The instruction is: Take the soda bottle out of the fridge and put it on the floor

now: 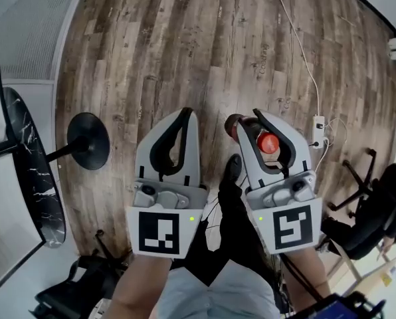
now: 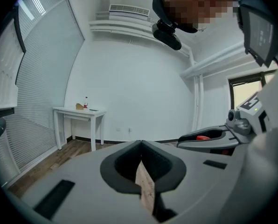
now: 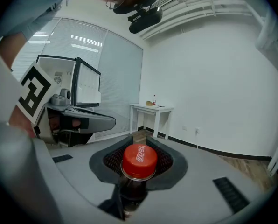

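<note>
- Landmark: the black round base [image 1: 88, 138], which stood on the wooden floor [image 1: 204, 45].
- Your right gripper [image 1: 254, 117] was well to the right of the base. Its jaws were clenched on the neck of the soda bottle [image 1: 267, 141].
- The bottle's red cap faced back along the jaws, and its dark body jutted out beneath them on the side toward the base. The bottle hung above the floor and touched nothing but the jaws.
- Your left gripper [image 1: 186, 115] was between the base and the bottle. Its jaws were closed tip to tip and held nothing.
- Step in hand, as judged: the bottle was already out of the fridge and was being carried. Setting it on the floor was not yet done.
- The next move called for you to bring the bottle down over bare planks to the right of the base.
- The bottle looked tilted in the grip, so you would have had to turn your wrist until its bottom met the floor flat, and only then let the jaws part.
- The power strip [image 1: 319, 126] and its white cable [image 1: 297, 52] lay farther from the base than the bottle did, and were best avoided.
</note>
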